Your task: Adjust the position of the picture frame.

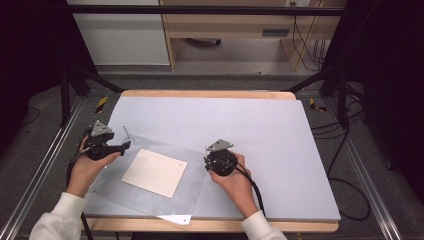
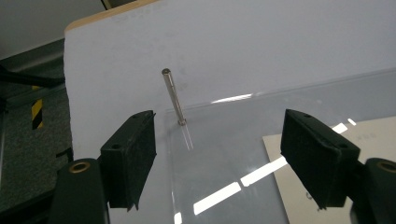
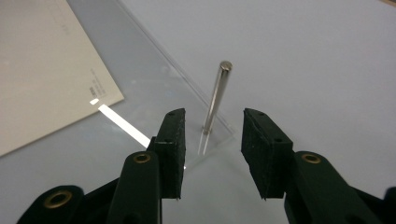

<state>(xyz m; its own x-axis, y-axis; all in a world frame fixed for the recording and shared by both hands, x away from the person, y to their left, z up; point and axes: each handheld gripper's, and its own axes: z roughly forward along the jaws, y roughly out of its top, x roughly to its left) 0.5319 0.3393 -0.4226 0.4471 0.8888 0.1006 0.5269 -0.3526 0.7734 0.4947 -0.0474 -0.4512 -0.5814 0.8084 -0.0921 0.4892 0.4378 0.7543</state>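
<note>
A clear acrylic sheet [image 1: 115, 195] lies on the grey table mat [image 1: 260, 125] with a cream card [image 1: 155, 172] at its middle. A thin metal pin [image 1: 126, 132] stands at the sheet's far left corner. My left gripper [image 1: 125, 145] is just short of it. In the left gripper view the pin [image 2: 173, 95] stands beyond the left jaw, and that gripper [image 2: 217, 121] is open and empty above the sheet [image 2: 243, 154]. My right gripper [image 1: 214, 153] is at the sheet's right corner. There a second pin [image 3: 217, 91] rises in the gap of the open gripper [image 3: 215, 116], untouched.
The card [image 3: 42, 84] lies left of the right jaws. A bare strip of mat runs behind and to the right of the sheet. Metal frame rails [image 1: 40, 170] flank the table. Cables [image 1: 350, 150] trail on the floor at right.
</note>
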